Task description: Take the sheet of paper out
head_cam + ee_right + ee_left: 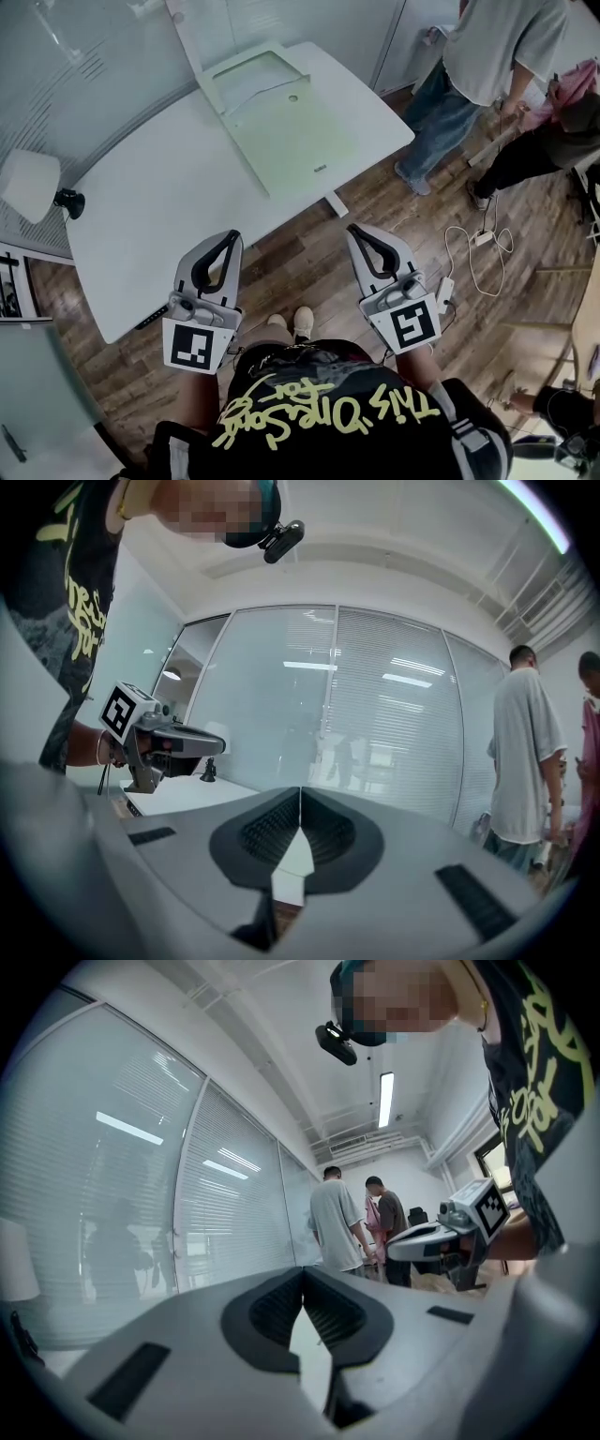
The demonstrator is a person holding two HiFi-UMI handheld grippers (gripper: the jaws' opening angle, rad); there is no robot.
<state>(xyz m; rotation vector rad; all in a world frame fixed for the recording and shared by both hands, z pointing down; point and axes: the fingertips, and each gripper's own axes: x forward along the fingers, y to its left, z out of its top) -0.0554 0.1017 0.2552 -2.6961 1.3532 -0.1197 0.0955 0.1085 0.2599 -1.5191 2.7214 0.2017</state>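
In the head view the sheet of paper lies in an open green folder on the table, well apart from the left claw and right claw, while the left gripper view, then the right gripper view, shows jaws pressed together, empty.

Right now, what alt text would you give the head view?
Seen from above, a person holds the left tongs and right tongs, both shut and empty, short of a white table where a pale green folder lies open. Two people stand on the wood floor at upper right.
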